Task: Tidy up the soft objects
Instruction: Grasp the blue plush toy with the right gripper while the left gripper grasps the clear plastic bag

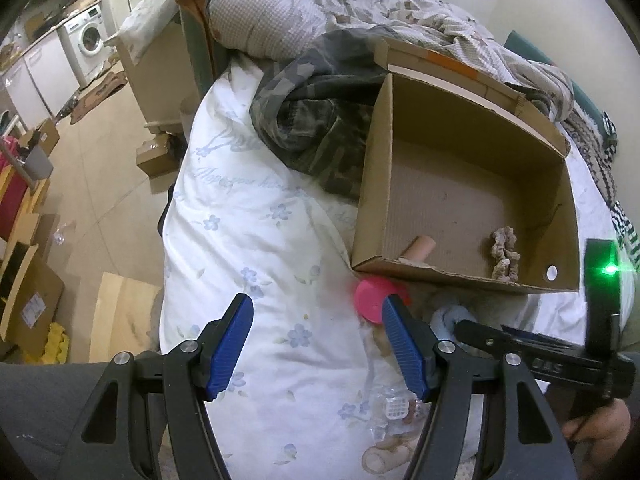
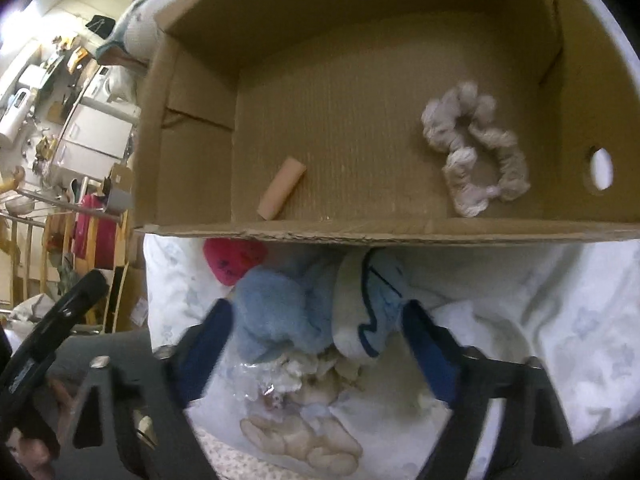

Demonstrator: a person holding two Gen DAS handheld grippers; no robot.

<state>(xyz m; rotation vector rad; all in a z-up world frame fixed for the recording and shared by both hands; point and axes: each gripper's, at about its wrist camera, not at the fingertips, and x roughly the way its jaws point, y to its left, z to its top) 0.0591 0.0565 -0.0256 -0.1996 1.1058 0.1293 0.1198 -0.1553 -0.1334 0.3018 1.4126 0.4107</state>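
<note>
We see the right gripper (image 2: 316, 320) spread around a blue-white plush toy (image 2: 320, 308), contact blurred; left gripper (image 1: 316, 344) spread, empty; pink round soft toy (image 1: 374, 298) half hidden by the brown cardboard box (image 1: 370, 200).

A bed (image 1: 248, 216) with a white sheet printed in pale blue flowers fills the middle of the room, its far end heaped with a waffle-weave blanket (image 1: 280, 12) and a camouflage garment (image 1: 316, 120). Left of it lies a beige tiled floor (image 1: 108, 168) strewn with cardboard boxes (image 1: 28, 308), leading back to a white washing machine (image 1: 90, 38) under a counter. A plain pale wall (image 1: 540, 0) rises behind the bed.
</note>
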